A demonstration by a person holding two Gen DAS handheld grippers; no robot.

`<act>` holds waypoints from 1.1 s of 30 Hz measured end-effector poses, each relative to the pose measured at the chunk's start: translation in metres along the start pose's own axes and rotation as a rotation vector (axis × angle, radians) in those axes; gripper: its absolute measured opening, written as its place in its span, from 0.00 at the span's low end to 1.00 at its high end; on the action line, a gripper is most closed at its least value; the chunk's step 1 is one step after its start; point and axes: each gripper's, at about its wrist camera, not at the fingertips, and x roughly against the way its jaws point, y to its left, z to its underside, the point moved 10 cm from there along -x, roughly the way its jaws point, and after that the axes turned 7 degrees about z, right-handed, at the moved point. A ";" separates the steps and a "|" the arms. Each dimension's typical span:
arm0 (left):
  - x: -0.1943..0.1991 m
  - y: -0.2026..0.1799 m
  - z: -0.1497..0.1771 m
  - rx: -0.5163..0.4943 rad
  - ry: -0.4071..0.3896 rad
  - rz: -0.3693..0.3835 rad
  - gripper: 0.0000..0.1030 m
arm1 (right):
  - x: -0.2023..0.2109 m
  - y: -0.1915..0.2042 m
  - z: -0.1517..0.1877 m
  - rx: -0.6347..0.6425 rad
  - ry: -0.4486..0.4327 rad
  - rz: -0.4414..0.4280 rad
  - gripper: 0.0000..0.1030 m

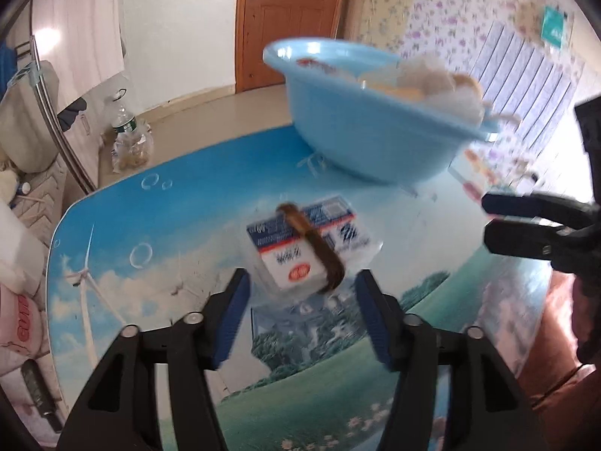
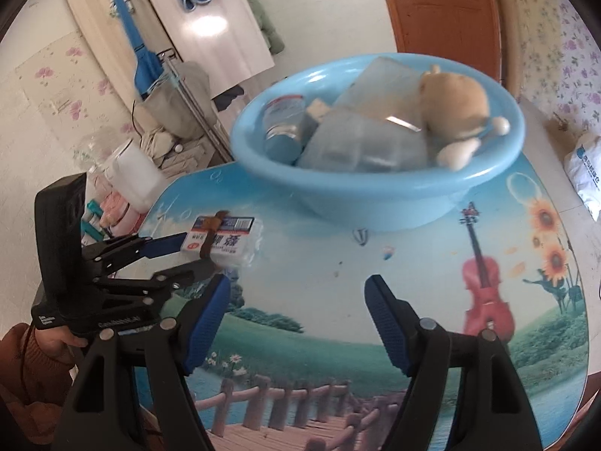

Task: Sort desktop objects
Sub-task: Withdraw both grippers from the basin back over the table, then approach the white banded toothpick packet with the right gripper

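I work over a glass-topped table (image 2: pixel 432 300) printed with sky, meadow, a red violin and sunflowers, in a room with a wooden door (image 2: pixel 443 7) and flowered wallpaper. At the far middle of the table stands a light blue plastic basin (image 2: pixel 375 195), already holding a plush toy (image 2: pixel 454 112), a blue-capped bottle (image 2: pixel 281 124) and some clear plastic packaging. The thing in hand now is a small clear plastic box (image 1: pixel 300 248) with a white, blue and red label, bound by a brown rubber band (image 1: pixel 319 248); it lies near the left edge of the table, on the near side of the basin. My left gripper (image 1: pixel 302 289) has its jaws spread wide, and the box sits just between the blue pads (image 1: pixel 234 315), not yet clamped as far as I can tell. My right gripper (image 2: pixel 296 293) is empty, jaws wide apart, over the bare middle of the table. I judge the box light, stiff and rather slick, its thin walls liable to flex or crack under a hard squeeze. The short sides look the best hold, with the band offering some friction.
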 end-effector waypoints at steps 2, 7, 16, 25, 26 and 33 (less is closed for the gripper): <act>-0.003 0.000 0.003 0.008 0.007 0.014 0.75 | -0.002 0.003 0.001 0.003 0.006 -0.005 0.72; -0.012 0.000 -0.001 -0.016 0.011 0.002 0.80 | -0.009 -0.001 0.002 -0.026 0.027 0.000 0.72; -0.018 -0.010 -0.009 -0.082 0.005 0.002 0.51 | -0.020 0.002 0.002 -0.043 0.062 -0.019 0.72; -0.002 -0.020 -0.006 -0.062 -0.041 0.094 0.49 | -0.029 0.016 0.003 -0.075 0.087 -0.108 0.72; 0.001 -0.022 -0.007 -0.060 -0.048 0.104 0.49 | -0.028 0.019 0.003 -0.081 0.088 -0.128 0.72; 0.019 -0.037 -0.014 -0.088 -0.092 0.123 0.48 | -0.018 0.031 -0.002 -0.099 0.068 -0.197 0.72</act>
